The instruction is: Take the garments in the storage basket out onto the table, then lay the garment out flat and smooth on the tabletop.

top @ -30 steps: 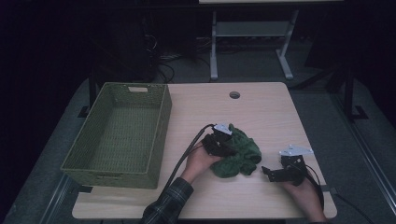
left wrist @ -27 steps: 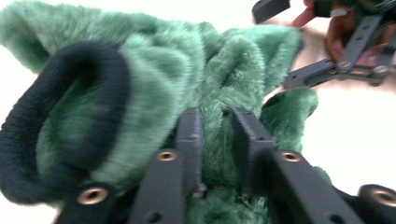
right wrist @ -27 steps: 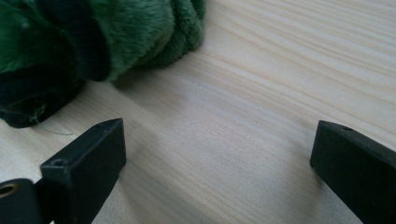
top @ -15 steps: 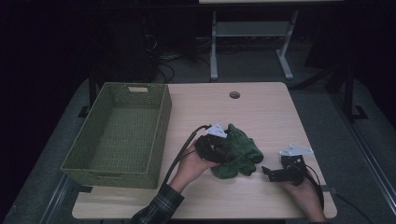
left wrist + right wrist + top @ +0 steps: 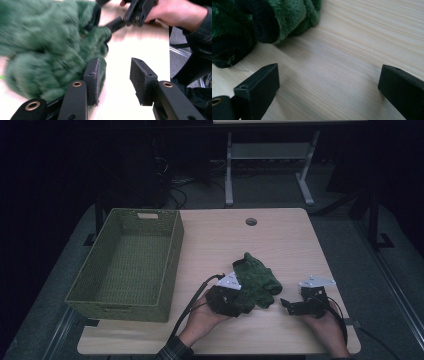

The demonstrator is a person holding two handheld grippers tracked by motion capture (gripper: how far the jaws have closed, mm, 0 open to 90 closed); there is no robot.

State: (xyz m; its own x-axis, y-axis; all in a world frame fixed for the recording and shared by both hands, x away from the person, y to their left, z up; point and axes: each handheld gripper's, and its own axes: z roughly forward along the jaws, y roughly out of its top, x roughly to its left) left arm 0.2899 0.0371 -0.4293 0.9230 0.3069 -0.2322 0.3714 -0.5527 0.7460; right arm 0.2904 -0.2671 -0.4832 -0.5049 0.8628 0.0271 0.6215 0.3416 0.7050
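Nearest the table's front edge, the right gripper (image 5: 289, 306) sits at about five o'clock on the table (image 5: 280, 240), jaws spread wide and empty, bare wood between them, with the green plush cloth (image 5: 272, 17) lying just beyond its left jaw and not touching it. A touch farther in, at six o'clock, the left gripper (image 5: 226, 301) is pressed up against the near edge of the green plush cloth (image 5: 255, 282); its jaws stand partly open, nothing pinched between the pads, and one pad (image 5: 93, 80) brushes the fleece while the other hangs over bare wood. The cloth itself is bunched in a loose heap at centre-right of the table, thick pile, folds rolled over one another. My read: it's light, soft and floppy, no risk of breakage, but it will sag and trail if lifted by a single corner, and the fluffy pile may slip from a shallow nip. Best bet looks like a deep bite on a thick rolled fold near the heap's near edge. Farther out, at nine to ten o'clock, the green woven basket (image 5: 170, 265) stands empty. At twelve o'clock there's a round cable hole (image 5: 251, 221).
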